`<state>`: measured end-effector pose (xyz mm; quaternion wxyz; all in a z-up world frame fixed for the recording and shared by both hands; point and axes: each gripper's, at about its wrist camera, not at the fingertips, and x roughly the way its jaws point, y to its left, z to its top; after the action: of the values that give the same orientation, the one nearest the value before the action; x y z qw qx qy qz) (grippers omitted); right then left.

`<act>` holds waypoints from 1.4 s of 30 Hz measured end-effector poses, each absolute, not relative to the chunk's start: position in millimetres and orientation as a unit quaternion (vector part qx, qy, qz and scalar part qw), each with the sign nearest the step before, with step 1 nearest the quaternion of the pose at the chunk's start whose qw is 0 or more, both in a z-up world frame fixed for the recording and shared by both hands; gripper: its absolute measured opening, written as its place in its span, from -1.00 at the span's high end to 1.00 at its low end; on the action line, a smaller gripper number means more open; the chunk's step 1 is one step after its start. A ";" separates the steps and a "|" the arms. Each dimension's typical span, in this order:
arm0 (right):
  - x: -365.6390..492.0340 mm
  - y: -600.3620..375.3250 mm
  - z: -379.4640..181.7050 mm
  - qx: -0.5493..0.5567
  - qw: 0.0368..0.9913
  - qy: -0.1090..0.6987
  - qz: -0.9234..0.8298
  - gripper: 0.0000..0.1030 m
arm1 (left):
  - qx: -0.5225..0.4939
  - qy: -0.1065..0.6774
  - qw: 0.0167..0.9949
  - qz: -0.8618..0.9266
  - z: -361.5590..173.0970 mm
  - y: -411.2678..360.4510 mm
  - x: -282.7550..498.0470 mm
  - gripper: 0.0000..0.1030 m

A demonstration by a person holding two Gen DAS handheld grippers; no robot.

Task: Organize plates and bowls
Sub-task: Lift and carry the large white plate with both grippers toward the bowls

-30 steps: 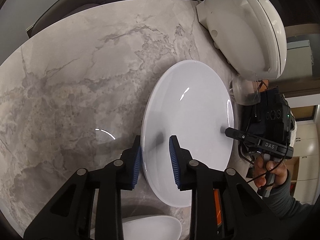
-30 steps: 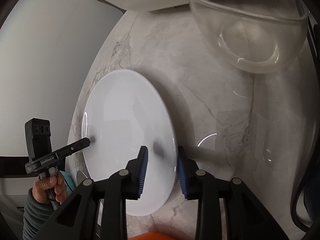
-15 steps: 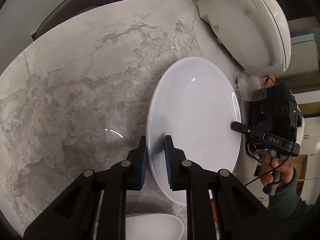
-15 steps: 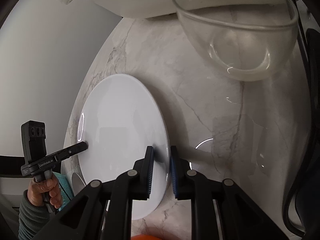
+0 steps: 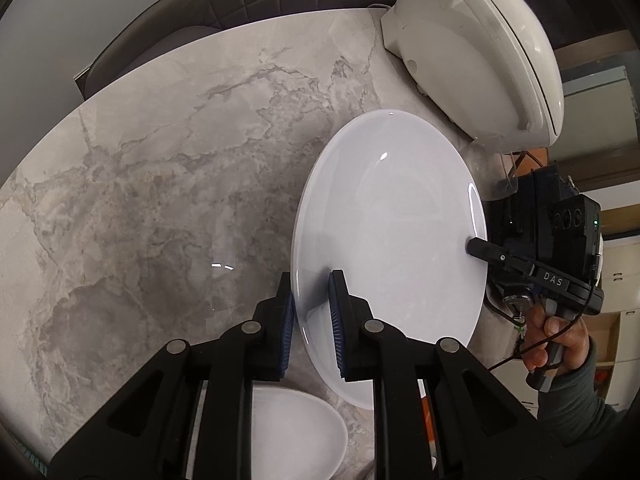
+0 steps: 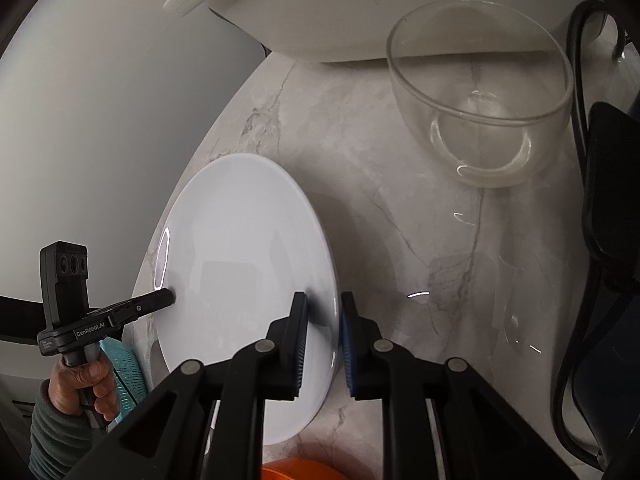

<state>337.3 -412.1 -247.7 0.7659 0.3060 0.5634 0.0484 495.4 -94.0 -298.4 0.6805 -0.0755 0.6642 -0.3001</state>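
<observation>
Both grippers, open 1 s ago, now clamped on white plate (image 5: 392, 240): L gripper (image 5: 311, 320) on near-left rim, R gripper (image 6: 323, 344) on opposite rim. Plate now tilted off marble table (image 5: 160, 184), near glass bowl (image 6: 480, 96).

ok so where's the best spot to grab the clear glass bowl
Take the glass bowl by its thin rim, one finger inside and one outside, from the near side facing the right hand-held gripper. It sits upright and open; its round wall looks too wide to span.

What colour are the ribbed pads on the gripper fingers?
Blue, on black fingers; clearest on the right gripper's pads in the right wrist view.
</observation>
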 end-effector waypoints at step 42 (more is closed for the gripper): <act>71.3 -298.2 -130.1 0.251 0.776 0.563 0.135 0.66 | -0.113 0.628 0.730 -0.245 -170.1 37.4 83.7 0.70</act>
<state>71.3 -298.2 -130.1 0.7761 0.2507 0.5627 0.1346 83.7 37.4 -170.1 0.7299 -0.1127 0.6281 -0.2450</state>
